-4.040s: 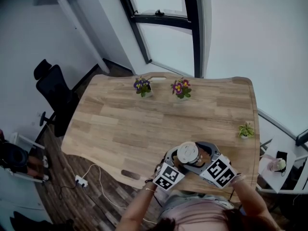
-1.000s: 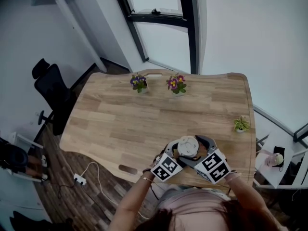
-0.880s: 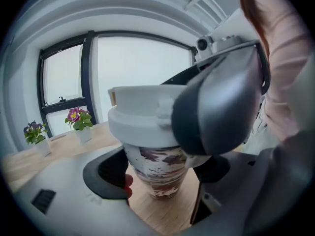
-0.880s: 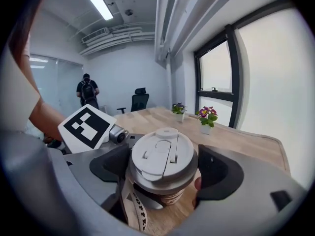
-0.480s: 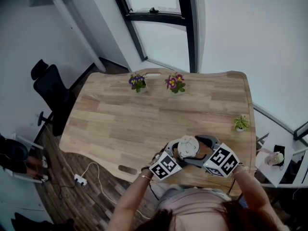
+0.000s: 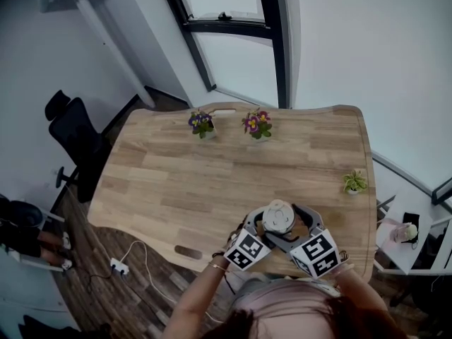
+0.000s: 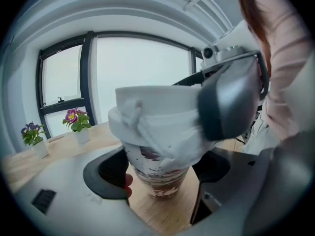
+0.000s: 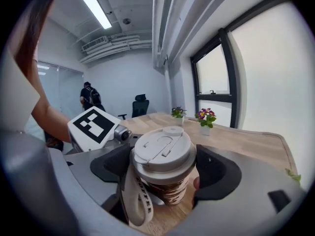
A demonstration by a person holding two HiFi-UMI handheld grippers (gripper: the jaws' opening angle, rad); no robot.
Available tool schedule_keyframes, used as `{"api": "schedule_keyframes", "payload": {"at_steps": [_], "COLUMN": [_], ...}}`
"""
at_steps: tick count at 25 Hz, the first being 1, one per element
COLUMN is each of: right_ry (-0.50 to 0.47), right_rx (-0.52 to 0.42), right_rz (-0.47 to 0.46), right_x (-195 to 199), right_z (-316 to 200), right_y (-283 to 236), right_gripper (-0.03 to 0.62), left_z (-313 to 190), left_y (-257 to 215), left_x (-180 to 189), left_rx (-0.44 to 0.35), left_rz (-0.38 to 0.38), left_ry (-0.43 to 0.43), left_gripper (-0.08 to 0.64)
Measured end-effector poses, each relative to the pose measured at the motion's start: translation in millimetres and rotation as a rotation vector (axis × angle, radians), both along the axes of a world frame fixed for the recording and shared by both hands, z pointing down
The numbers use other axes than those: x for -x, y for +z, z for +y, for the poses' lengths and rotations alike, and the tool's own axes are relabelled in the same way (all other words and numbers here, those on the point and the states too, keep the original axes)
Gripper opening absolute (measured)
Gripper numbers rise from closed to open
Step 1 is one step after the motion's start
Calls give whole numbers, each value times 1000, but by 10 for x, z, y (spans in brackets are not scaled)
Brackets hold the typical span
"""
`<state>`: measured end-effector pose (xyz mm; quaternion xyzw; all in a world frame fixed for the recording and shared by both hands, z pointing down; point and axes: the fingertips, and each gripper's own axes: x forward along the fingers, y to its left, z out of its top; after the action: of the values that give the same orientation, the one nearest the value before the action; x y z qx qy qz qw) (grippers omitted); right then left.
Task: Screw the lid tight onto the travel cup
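The travel cup (image 6: 277, 217) stands near the front edge of the wooden table (image 6: 212, 182). In the left gripper view its brown speckled body (image 7: 158, 176) sits between the dark pads (image 7: 110, 173) of my left gripper (image 7: 157, 178), which is shut on it. The white lid (image 8: 165, 151) sits on the cup, with a white strap (image 8: 134, 195) hanging down its side. My right gripper (image 8: 165, 167) is shut on the lid's rim; its dark pad (image 7: 226, 102) also shows in the left gripper view. Seen from the head, the left gripper (image 6: 263, 230) and right gripper (image 6: 291, 226) meet at the cup.
Two potted flowers (image 6: 201, 124) (image 6: 257, 124) stand at the table's far edge and a small green plant (image 6: 354, 182) at its right edge. An office chair (image 6: 74, 136) is left of the table, a power strip (image 6: 116, 265) lies on the floor, and a person (image 8: 91, 96) stands far off.
The right gripper's marker cube has swung round the lid toward the person since half a second ago. The left gripper and the cup stay in place.
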<state>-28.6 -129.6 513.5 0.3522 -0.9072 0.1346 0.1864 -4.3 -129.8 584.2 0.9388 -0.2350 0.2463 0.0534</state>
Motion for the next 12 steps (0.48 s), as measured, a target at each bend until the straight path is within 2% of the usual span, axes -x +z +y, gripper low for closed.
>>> {"api": "schedule_keyframes", "payload": {"at_steps": [5, 8, 10, 12], "right_ry": [-207, -275, -230, -119], "right_rx": [41, 16, -24, -50], "right_rz": [17, 45, 63, 58], "right_x": [-107, -81, -52, -49], "right_z": [56, 53, 20, -26], "right_y": [-3, 2, -6, -10], "right_gripper": [392, 391, 380, 380], "left_z": [57, 50, 10, -48], "left_y": [8, 2, 3, 1], "left_x": [-12, -27, -38, -29], "left_rx": [21, 25, 21, 11], "left_rz": [-31, -40, -34, -22], "left_ry": [133, 151, 111, 37], "left_gripper": [371, 371, 371, 371]}}
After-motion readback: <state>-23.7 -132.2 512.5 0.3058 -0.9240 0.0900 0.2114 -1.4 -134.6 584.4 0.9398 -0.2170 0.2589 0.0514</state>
